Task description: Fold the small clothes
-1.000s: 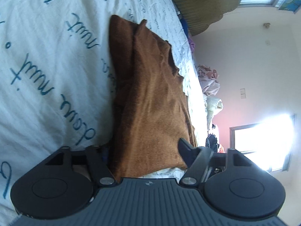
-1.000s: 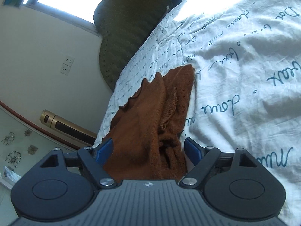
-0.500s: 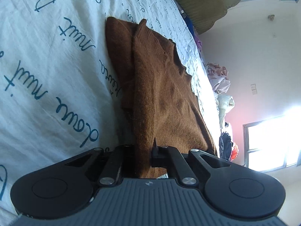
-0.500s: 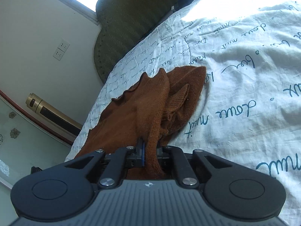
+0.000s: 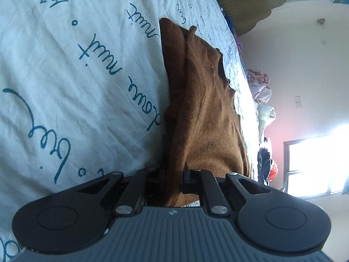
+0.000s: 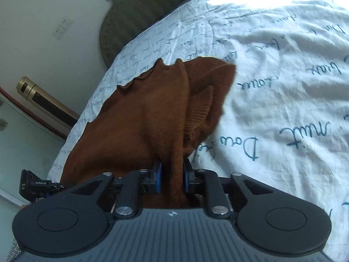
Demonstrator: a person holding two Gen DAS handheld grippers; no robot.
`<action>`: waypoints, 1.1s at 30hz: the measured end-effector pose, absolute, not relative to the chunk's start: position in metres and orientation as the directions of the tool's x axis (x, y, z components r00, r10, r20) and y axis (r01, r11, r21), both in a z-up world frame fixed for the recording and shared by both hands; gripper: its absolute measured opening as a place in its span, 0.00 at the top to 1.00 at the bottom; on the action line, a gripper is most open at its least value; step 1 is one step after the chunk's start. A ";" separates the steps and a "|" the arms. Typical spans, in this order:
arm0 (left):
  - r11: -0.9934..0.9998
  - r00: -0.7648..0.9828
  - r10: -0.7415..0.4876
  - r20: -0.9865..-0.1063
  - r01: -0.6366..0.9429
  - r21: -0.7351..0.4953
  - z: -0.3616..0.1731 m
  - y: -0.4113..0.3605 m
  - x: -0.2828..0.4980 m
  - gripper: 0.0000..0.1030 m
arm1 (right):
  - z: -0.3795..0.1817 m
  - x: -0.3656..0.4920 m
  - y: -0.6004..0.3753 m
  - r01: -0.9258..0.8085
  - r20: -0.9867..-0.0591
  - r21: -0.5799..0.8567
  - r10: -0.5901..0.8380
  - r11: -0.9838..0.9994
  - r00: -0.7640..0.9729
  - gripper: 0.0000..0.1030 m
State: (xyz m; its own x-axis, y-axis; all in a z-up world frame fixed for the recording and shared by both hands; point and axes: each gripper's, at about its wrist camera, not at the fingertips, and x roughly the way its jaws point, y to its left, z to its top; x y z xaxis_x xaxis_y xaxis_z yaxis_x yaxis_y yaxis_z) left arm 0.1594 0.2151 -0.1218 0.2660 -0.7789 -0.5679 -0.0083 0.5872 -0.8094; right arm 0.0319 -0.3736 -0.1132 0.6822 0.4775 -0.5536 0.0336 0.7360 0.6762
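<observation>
A brown knit garment [image 5: 202, 109] lies along the white bedsheet with blue script [image 5: 76, 76]. My left gripper [image 5: 174, 179] is shut on its near edge, and the cloth rises between the jaws. In the right wrist view the same brown garment [image 6: 148, 113] has a scalloped far edge and a folded ribbed part on its right. My right gripper [image 6: 172, 176] is shut on a bunched fold of it between the blue pads [image 6: 157, 178]. The other gripper [image 6: 37, 185] shows at the far left of that view.
A dark green headboard [image 6: 139, 11] stands at the far end of the bed. A pile of clothes [image 5: 261, 91] sits beyond the bed's right edge, with a window [image 5: 316, 166] behind. A gold cylinder [image 6: 43, 100] stands by the wall.
Both grippers went from open around the garment's near edge to shut on it. The cloth is now lifted and pulled taut toward me in both views.
</observation>
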 end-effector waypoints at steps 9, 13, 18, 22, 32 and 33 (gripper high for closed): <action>0.640 0.384 -0.742 -0.550 0.163 -0.751 -0.044 0.211 0.166 0.41 | -0.113 0.063 -0.433 0.038 -0.433 0.770 0.478 0.637 0.765 0.22; 0.636 0.353 -0.757 -0.550 0.203 -0.744 -0.048 0.176 0.167 0.31 | -0.121 0.095 -0.425 0.006 -0.421 0.791 0.538 0.611 0.731 0.16; 0.723 0.319 -0.689 -0.650 0.234 -0.650 -0.082 0.140 0.163 0.35 | -0.113 0.118 -0.397 -0.014 -0.525 0.683 0.505 0.730 0.685 0.89; 0.756 0.338 -0.654 -0.677 0.246 -0.607 -0.080 0.145 0.157 0.43 | -0.102 0.124 -0.386 0.022 -0.601 0.573 0.401 0.819 0.692 0.86; 0.802 0.497 -0.565 -0.658 0.145 -0.580 -0.040 0.222 0.122 0.30 | -0.086 0.086 -0.398 0.067 -0.566 0.595 0.358 0.801 0.742 0.04; 0.789 0.515 -0.578 -0.633 0.155 -0.594 -0.032 0.227 0.115 0.27 | -0.079 0.068 -0.393 0.046 -0.553 0.576 0.347 0.816 0.758 0.00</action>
State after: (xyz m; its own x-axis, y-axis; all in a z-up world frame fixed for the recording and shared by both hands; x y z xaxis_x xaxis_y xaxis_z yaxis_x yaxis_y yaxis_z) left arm 0.1151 0.2265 -0.0323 0.5151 -0.5777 -0.6332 0.1546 0.7893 -0.5943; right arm 0.0684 -0.3928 -0.0786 0.7578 0.3470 -0.5525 0.0463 0.8161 0.5761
